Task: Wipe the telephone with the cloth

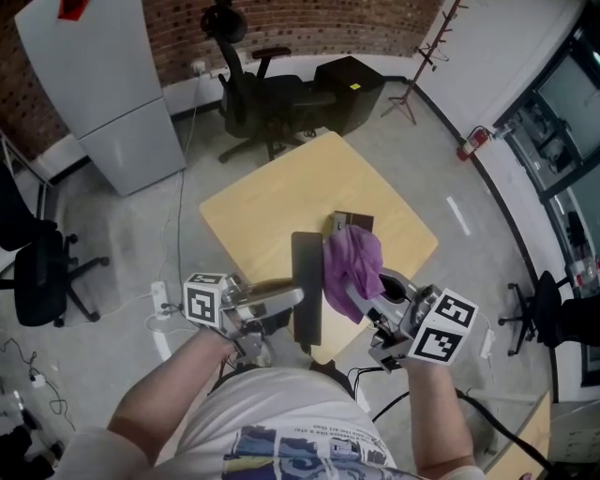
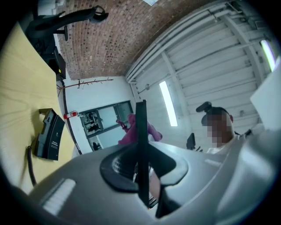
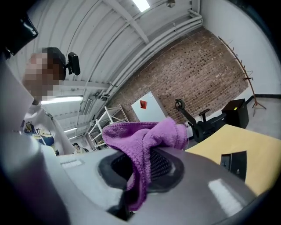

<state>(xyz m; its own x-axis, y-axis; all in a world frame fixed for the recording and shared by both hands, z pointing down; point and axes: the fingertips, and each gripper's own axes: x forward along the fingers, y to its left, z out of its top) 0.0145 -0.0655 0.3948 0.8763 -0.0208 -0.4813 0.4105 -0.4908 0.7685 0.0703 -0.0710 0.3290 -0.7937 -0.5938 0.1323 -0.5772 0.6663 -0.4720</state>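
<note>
Purple terry cloth (image 1: pixel 352 258), soft and crumpled, is pinched in the closed right tool (image 1: pixel 361 302) and drapes over its jaws. The left tool (image 1: pixel 295 298) is clamped on a thin, flat, dark rectangular slab (image 1: pixel 307 272), held edge-on. The black telephone (image 2: pixel 49 132), angular, with a coiled cord (image 2: pixel 30 163), rests on the far part of the square, pale wood tabletop (image 1: pixel 272 206), untouched by either tool. Grey concrete floor (image 1: pixel 141 234), brick wall (image 1: pixel 309 23), black office chair (image 1: pixel 262 98) and grey cabinet (image 1: pixel 103 89) surround it. Both tools are raised over the near edge, jaws pointing inward towards each other.
</note>
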